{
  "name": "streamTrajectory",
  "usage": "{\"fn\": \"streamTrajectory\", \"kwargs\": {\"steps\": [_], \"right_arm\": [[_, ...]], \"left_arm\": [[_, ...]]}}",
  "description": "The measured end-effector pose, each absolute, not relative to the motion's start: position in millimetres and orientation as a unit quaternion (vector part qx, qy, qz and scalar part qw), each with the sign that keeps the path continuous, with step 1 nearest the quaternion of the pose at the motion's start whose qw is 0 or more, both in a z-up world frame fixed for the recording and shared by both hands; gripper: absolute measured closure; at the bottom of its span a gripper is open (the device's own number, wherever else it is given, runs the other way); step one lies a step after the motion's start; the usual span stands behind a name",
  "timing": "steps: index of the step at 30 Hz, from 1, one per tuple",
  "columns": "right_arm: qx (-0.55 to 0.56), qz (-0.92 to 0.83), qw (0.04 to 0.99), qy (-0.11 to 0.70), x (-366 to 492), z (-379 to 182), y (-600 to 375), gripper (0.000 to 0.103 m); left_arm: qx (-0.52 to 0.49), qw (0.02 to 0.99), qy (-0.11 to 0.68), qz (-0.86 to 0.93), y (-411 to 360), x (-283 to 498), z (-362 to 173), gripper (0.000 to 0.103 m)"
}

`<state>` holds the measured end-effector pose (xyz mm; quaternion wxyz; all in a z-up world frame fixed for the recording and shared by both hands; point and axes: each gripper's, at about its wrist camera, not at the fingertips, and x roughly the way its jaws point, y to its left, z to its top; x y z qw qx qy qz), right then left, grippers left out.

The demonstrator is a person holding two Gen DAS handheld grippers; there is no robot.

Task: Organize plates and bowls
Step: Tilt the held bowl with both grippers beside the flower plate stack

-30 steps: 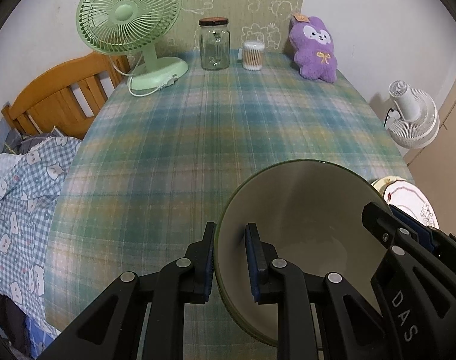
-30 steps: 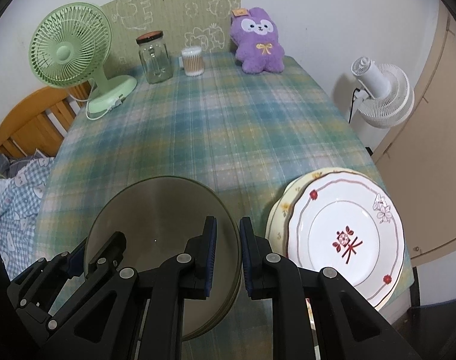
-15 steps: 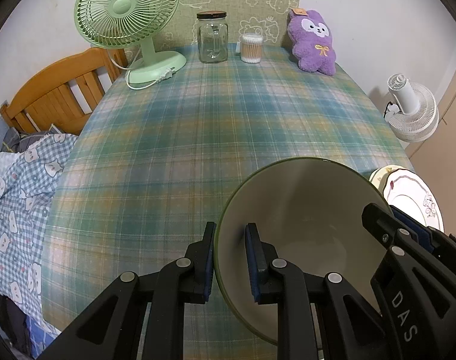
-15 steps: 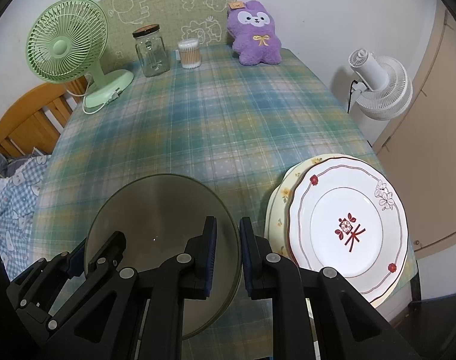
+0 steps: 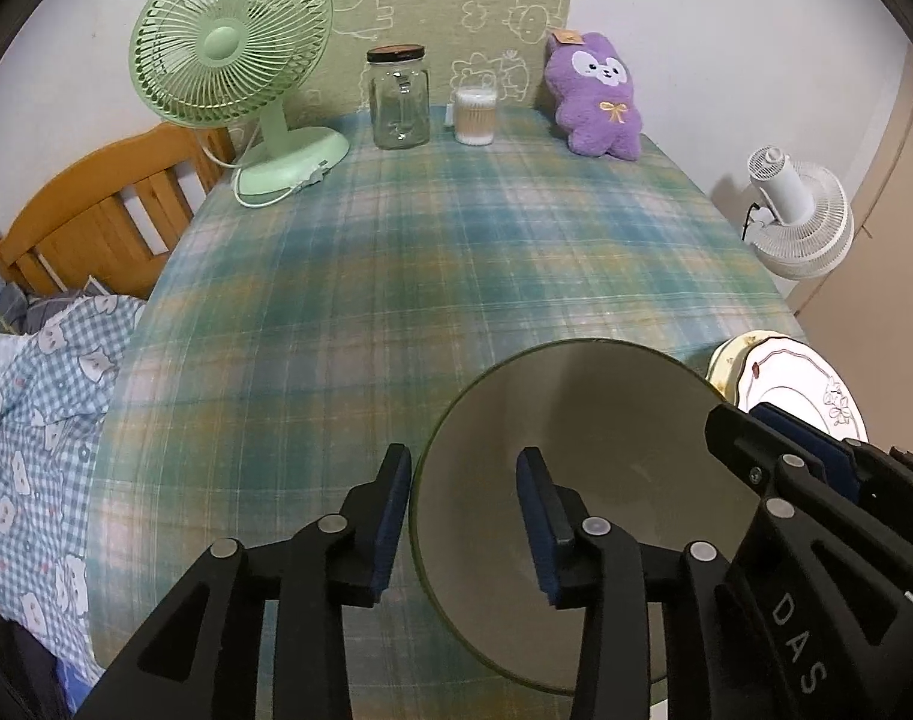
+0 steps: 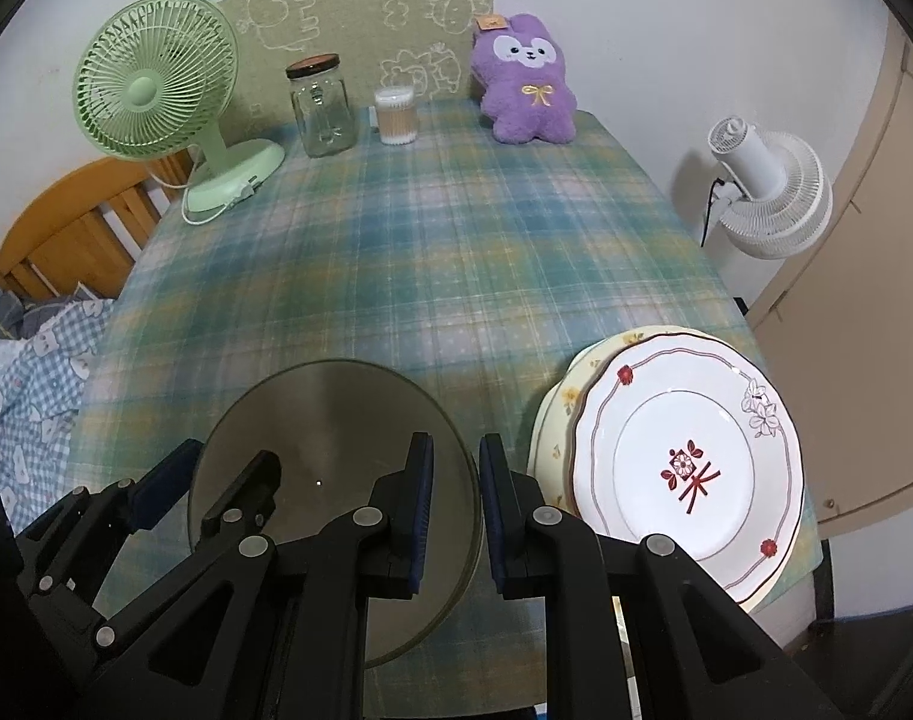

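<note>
A grey-green bowl (image 5: 582,456) is at the near edge of the plaid table; it also shows in the right wrist view (image 6: 336,420). My left gripper (image 5: 463,510) is open, its fingers straddling the bowl's left rim without pinching it. My right gripper (image 6: 455,492) is shut on the bowl's right rim. A white plate with a red flower mark (image 6: 684,468) lies on a cream floral plate (image 6: 555,414) right of the bowl; the stack shows at the right of the left wrist view (image 5: 774,372).
At the table's far edge stand a green desk fan (image 5: 228,54), a glass jar (image 5: 398,99), a cup of cotton swabs (image 5: 474,117) and a purple plush toy (image 5: 597,102). A white floor fan (image 6: 762,192) is right of the table, a wooden headboard (image 5: 90,222) left.
My left gripper was clamped on the bowl's left rim and has now opened. The right gripper stays shut on the opposite rim. Both views have lowered slightly toward the table.
</note>
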<state>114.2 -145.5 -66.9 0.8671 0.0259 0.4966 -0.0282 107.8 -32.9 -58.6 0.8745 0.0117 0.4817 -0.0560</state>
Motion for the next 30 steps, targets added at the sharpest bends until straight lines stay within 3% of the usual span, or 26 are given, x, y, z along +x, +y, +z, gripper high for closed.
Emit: {"fn": "streamTrajectory", "kwargs": {"steps": [6,15,17,19,21,30], "right_arm": [[0.028,-0.022,0.862,0.506,116.5,-69.5,-148.3,0.083],[0.032,-0.012,0.849,0.527,124.4,-84.3,-151.6,0.083],[0.032,-0.009,0.847,0.531,125.6,-87.3,-151.8,0.077],[0.037,-0.008,0.845,0.533,126.8,-90.3,-153.4,0.054],[0.045,-0.009,0.848,0.528,126.3,-90.6,-154.8,0.047],[0.051,-0.006,0.838,0.543,135.4,-105.6,-156.8,0.047]], "left_arm": [[0.015,0.870,0.490,-0.057,-33.0,110.5,-63.0,0.048],[0.023,0.861,0.505,-0.055,-34.4,114.3,-73.6,0.039],[0.025,0.858,0.509,-0.057,-35.5,115.5,-76.5,0.039],[0.028,0.856,0.513,-0.059,-36.6,116.2,-79.8,0.039],[0.030,0.853,0.517,-0.060,-37.4,117.0,-82.5,0.039],[0.033,0.844,0.531,-0.064,-38.1,123.6,-95.0,0.039]]}}
